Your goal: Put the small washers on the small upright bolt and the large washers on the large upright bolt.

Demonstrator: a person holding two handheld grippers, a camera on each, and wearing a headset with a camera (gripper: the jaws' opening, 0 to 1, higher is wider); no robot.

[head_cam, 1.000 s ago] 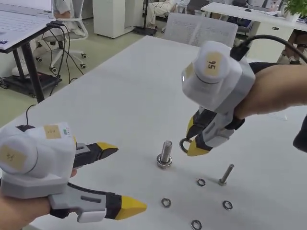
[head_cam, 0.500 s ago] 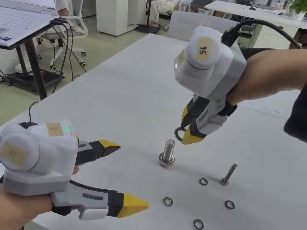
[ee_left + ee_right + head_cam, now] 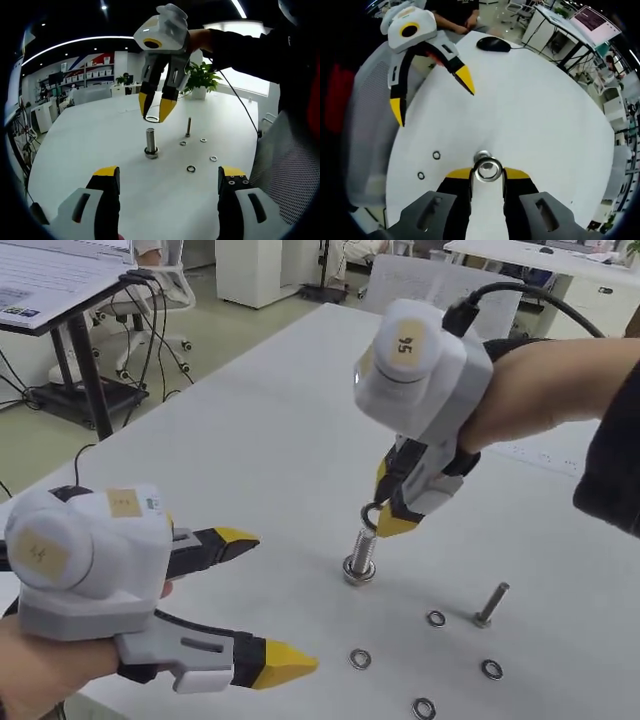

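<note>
My right gripper [image 3: 384,521] is shut on a large washer [image 3: 370,517] and holds it just over the top of the large upright bolt [image 3: 362,554]. In the right gripper view the large washer [image 3: 487,170] sits flat between the jaws of the right gripper [image 3: 487,175], with the bolt's head showing through its hole. A washer [image 3: 358,573] lies around the large bolt's base. The small bolt [image 3: 492,604] stands to the right. Several loose washers [image 3: 360,659] lie near the front. My left gripper [image 3: 266,601] is open at the lower left, nothing between its fingers.
The white table [image 3: 270,440] runs far back and left. In the left gripper view the large bolt [image 3: 151,142] and small bolt [image 3: 189,126] stand ahead of the left gripper [image 3: 170,175]. A desk [image 3: 60,290] and chairs stand beyond the table.
My right gripper has carried the large washer left, from beside the large bolt to over its top. The left gripper has stayed open in place.
</note>
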